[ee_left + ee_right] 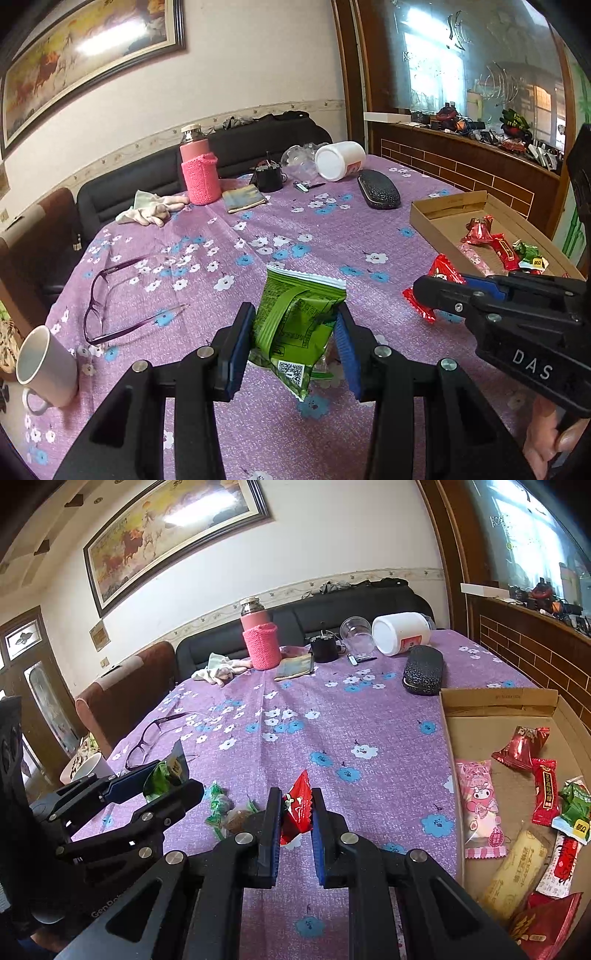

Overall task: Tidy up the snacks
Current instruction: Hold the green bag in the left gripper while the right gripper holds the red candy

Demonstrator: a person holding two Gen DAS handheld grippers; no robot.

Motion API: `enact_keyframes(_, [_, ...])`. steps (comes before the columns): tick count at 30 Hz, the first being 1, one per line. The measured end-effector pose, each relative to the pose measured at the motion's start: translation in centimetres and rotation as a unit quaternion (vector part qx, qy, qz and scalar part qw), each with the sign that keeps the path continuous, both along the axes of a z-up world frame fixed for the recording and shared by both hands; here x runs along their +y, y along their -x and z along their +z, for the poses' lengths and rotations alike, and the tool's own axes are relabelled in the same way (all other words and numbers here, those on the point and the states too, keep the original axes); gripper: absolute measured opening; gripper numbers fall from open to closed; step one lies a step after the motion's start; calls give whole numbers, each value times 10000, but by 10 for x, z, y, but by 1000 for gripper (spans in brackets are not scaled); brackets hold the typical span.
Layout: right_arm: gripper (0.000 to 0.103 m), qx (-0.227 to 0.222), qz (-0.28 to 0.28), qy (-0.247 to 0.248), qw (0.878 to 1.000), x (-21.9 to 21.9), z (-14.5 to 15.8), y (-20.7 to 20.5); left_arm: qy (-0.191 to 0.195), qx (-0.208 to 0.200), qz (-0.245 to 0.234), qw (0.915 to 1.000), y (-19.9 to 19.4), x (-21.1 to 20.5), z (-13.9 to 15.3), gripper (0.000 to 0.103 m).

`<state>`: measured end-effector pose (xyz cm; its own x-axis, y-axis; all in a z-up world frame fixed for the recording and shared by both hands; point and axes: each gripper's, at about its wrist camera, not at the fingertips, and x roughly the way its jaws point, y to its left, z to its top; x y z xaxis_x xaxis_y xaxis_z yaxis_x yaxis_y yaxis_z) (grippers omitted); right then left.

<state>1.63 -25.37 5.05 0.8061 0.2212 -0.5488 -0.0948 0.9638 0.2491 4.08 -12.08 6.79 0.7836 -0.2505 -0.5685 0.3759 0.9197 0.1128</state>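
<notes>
Tablecloth, purple with blue and white flowers, fills the middle of both views, and the cardboard box sits along the right edge of the right wrist view, already loaded with wrapped snacks, so that looks like the collecting spot. Over in the left wrist view, the left gripper at lower centre is clamped on a green snack packet, pads squeezing its sides and the packet standing up clear of the cloth, probably lifted for the carry to the box. The right gripper, bottom centre of its own view, is pinched tight on a small red candy, corner pointing up between the blue pads. Both hands loaded, then, and the box lies to the right of each. Left of the red candy, low centre-left, two loose sweets wait on the cloth, by my reckoning next in line
</notes>
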Motion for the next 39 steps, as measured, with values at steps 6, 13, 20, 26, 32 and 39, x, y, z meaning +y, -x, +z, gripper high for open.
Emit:
enact_keyframes(6, [15,9,-28,-7,10000,-1,0,0,-76,-100,41,9999,1,0,1,42])
enact_keyframes(13, [15,-1,-23,-28,10000,-2,0,1,-183,-191,44,9996,4,-2,-1,42])
enact_keyframes(20, [15,-13,-12,-24,10000,0,0,2,-210,-210,53,9995,4,-2,-1,42])
enact_keyframes(26, [15,-11,-17,-20,10000,-1,0,2,-208,-205,50,9996,4,-4,-1,42])
enact_keyframes(32, [15,-23,-50,-47,10000,-2,1,3,-241,-294,78,9992,5,-2,1,42])
enact_keyframes(39, [15,-28,-81,-56,9999,-3,1,4,-342,-427,139,9984,4,-1,2,42])
